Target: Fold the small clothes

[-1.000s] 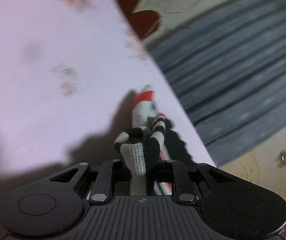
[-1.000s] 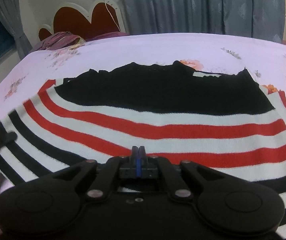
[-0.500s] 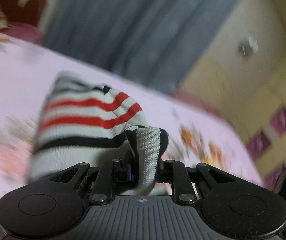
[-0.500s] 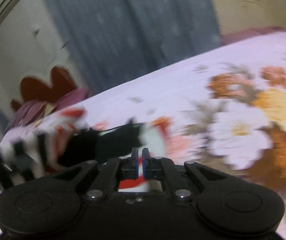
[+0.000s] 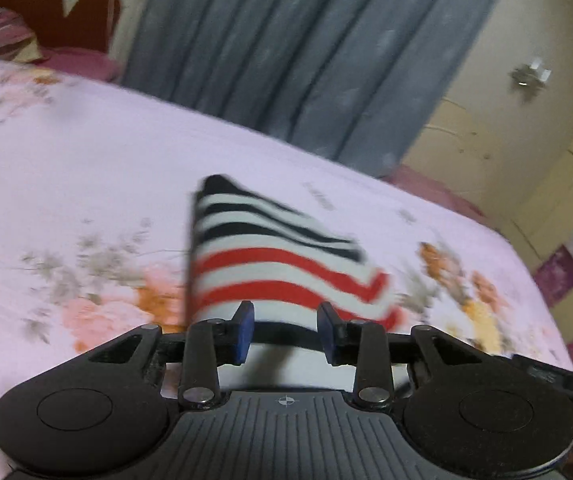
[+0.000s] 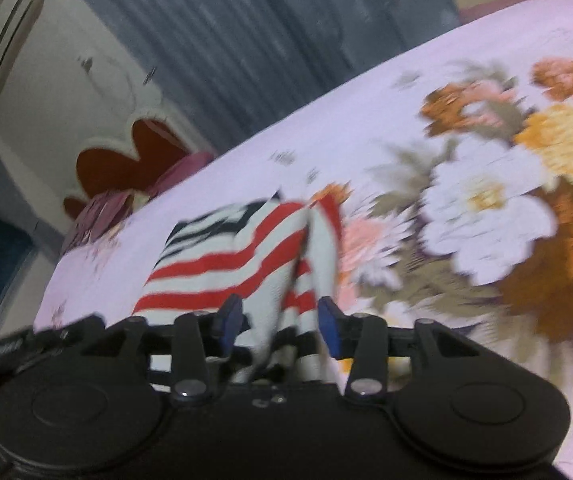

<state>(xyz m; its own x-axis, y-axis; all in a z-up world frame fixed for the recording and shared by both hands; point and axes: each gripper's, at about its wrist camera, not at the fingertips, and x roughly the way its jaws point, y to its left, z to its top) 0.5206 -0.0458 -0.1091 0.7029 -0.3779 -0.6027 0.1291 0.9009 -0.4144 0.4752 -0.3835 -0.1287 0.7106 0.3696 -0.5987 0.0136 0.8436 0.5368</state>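
The striped top (image 5: 278, 264) is lying bunched on the floral bedsheet (image 5: 86, 168), right in front of both grippers. Left gripper (image 5: 286, 330) and right gripper (image 6: 276, 326) are both opening, letting go. It's looking light, floppy knit, so I'd be pinching an edge or corner.

A bed (image 5: 86, 152) under a pale lilac sheet printed with orange, peach and white flowers fills the lower part of both views — its red, heart-shaped headboard (image 5: 46, 4) with a cream edge stands against the far wall, a crumpled pink and maroon pillow (image 5: 2, 34) in front of it. Grey-blue curtains (image 5: 286, 40) hang behind the bed. Beside them stands a cream wardrobe (image 5: 526, 120) — an air conditioner (image 6: 6, 36) sits high on the pale wall.
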